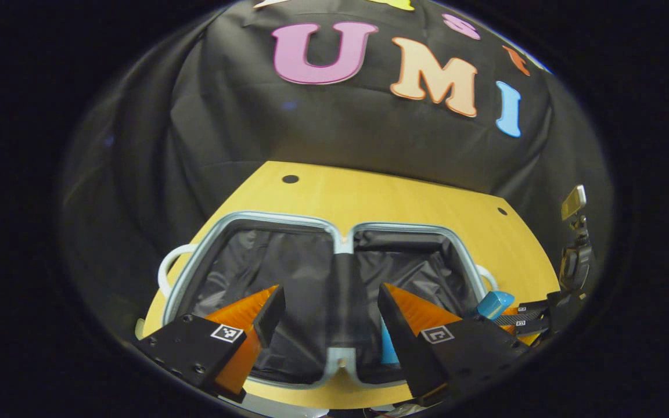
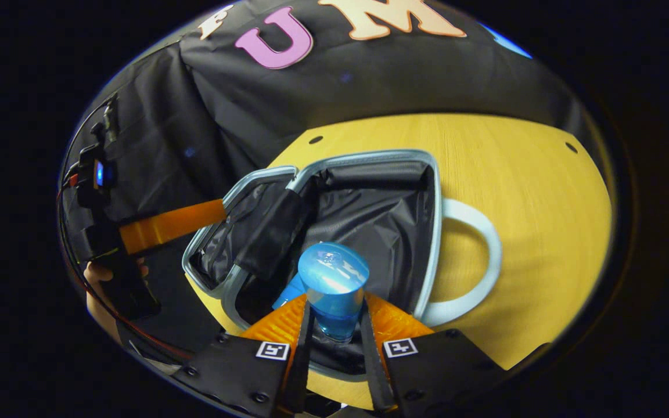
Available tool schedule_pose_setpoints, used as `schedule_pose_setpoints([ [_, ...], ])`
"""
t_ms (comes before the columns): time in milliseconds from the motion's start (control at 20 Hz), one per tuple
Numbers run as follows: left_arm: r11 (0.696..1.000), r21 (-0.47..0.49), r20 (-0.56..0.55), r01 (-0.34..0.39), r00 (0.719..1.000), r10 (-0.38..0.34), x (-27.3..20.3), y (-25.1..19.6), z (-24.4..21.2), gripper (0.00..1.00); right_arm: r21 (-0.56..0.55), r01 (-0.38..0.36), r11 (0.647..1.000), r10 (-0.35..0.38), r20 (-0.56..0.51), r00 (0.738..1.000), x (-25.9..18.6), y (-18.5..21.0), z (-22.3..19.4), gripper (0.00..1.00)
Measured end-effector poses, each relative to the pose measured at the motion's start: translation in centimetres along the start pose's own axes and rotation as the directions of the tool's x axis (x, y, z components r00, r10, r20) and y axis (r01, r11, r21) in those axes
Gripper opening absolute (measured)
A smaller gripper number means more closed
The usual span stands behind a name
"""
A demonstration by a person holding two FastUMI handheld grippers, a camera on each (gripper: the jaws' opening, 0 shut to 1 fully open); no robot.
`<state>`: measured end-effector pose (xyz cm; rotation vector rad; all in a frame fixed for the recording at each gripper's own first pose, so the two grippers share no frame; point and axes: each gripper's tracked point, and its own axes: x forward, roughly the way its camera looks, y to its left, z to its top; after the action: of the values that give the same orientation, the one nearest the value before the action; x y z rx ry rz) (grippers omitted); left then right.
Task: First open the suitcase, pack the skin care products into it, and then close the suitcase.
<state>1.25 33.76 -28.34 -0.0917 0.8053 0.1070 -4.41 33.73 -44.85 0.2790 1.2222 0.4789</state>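
Booth wall: black cloth [image 1: 369,133], creased and loosely draped, running from 9 o'clock over 12 to 3 o'clock in the left gripper view; same cloth [image 2: 369,81] across 10 to 2 o'clock in the right gripper view, with faint sheen along the folds.

Table: light wooden top [image 1: 404,197], curved far edge, set against the cloth. Small dark round holes [image 1: 290,179] near the far edge, at 11 and 2 o'clock.

Light: dim, warm on the wood.
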Motion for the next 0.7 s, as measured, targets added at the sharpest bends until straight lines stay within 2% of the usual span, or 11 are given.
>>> schedule_pose_setpoints([
  [150,0.998,-0.041,-0.01,-0.043,0.999,0.043,-0.7,4.0,-0.6,0.95,0.033,0.014,0.999,-0.015,0.031,0.999,1.4,0.2,1.0,0.41],
  [200,0.997,-0.051,-0.011,-0.061,0.998,0.061,-0.6,5.4,-0.5,0.95,0.037,0.028,0.999,-0.03,0.036,0.999,1.7,0.1,1.4,0.45],
  [250,0.995,-0.056,-0.013,-0.08,0.997,0.08,-0.7,6.8,-0.5,0.95,0.044,0.042,0.998,-0.044,0.038,0.998,2.0,-0.1,1.5,0.41],
  [350,0.991,-0.066,-0.009,-0.116,0.993,0.116,-1.0,9.5,-0.3,0.95,0.058,0.067,0.996,-0.071,0.058,0.996,2.1,-0.2,2.4,0.46],
  [450,0.986,-0.087,-0.003,-0.141,0.99,0.141,-1.1,11.9,0.2,0.95,0.071,0.049,0.996,-0.056,0.098,0.994,2.0,0.2,3.9,0.5],
  [500,0.983,-0.1,-0.004,-0.153,0.988,0.153,-1.0,12.9,0.3,0.95,0.07,0.05,0.996,-0.058,0.114,0.992,1.9,0.4,4.5,0.57],
  [650,0.974,-0.11,-0.008,-0.198,0.98,0.198,-0.4,16.5,0.7,0.94,0.026,0.082,0.996,-0.085,0.184,0.979,1.1,0.7,6.5,0.88],
  [700,0.971,-0.115,-0.009,-0.211,0.977,0.211,-0.1,17.8,0.7,0.95,0.017,0.086,0.996,-0.088,0.206,0.974,0.3,1.0,7.4,0.87],
])
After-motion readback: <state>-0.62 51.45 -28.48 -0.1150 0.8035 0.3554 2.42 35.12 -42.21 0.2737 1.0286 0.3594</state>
